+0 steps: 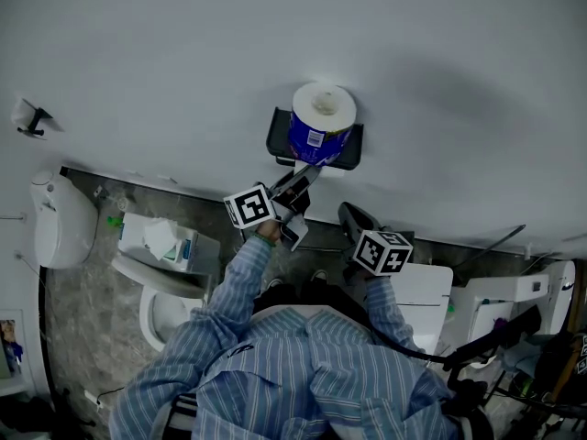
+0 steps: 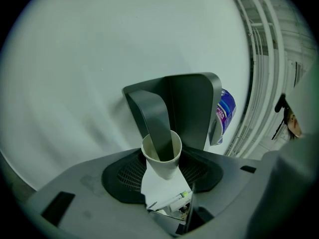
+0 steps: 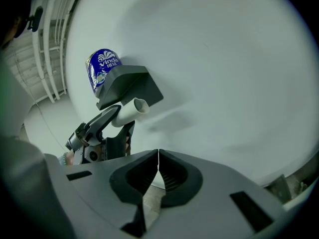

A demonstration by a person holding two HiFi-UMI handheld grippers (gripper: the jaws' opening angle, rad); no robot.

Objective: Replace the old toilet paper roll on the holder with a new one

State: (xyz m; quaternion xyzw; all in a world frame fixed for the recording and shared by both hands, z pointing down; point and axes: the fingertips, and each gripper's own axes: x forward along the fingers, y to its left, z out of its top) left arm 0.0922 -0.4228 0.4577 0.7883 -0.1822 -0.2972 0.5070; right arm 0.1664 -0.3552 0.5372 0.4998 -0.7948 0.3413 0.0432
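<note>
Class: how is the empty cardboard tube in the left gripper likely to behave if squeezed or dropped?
The cardboard tube looks thin-walled and hollow, so it is probably very light and liable to crush if squeezed hard. Being round, it would likely roll if laid on its side.

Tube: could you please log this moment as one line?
left gripper: gripping tube on holder arm | right gripper: shut, empty | new roll: atop holder

roll wrapper (image 1: 316, 138): blue | holder (image 2: 194, 103): dark grey | tube (image 2: 163, 164): white
</note>
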